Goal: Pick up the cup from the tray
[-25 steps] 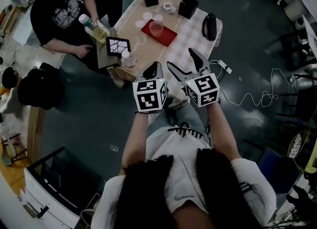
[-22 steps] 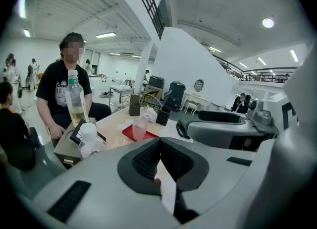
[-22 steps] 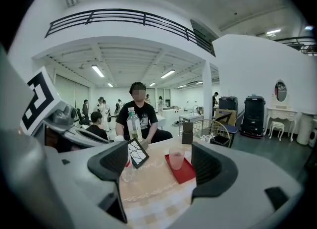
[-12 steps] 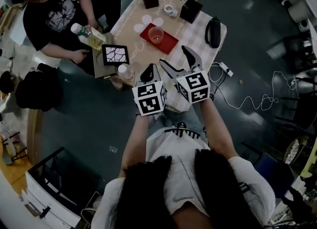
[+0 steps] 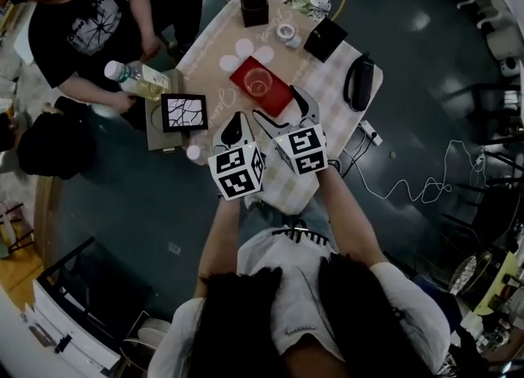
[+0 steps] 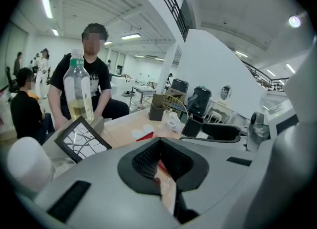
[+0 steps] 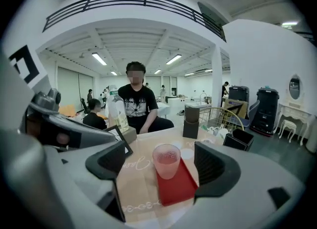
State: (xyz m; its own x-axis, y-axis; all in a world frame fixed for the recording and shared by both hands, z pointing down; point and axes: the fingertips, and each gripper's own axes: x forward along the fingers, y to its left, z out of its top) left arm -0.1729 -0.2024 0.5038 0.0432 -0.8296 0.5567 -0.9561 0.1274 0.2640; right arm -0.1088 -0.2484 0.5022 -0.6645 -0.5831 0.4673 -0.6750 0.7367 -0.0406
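The cup (image 7: 167, 160), clear pinkish plastic, stands upright on the red tray (image 7: 179, 189), toward the tray's far end. The tray lies on the beige runner of the table (image 5: 214, 64). In the head view the cup (image 5: 260, 82) is just ahead of both tools.

The right gripper (image 7: 161, 171) is lined up with the cup. Its jaws are spread wide and opening, one to each side of the cup in its own view, but short of it and not touching. Only the bare near half of the tray lies between them. The left gripper (image 6: 161, 166) has its jaws drawn together with nothing in them. It hangs just left of the right gripper (image 5: 282, 113), over the table's near edge.

Two white round coasters (image 5: 243, 47) sit just beyond the tray. A tape roll (image 5: 288, 33) and two black boxes (image 5: 254, 2) stand farther back. A black pouch (image 5: 360, 82) lies on the checked cloth to the right. A framed picture (image 5: 184, 112) leans at the table's left side. Beside it a seated person (image 5: 86, 16) holds a bottle (image 5: 135, 80). A white-capped bottle (image 5: 194, 152) stands near the left gripper (image 5: 236, 127).

Against the earlier head views, both tools have come forward from well short of the table to its near edge. The right jaws stand wider than before.
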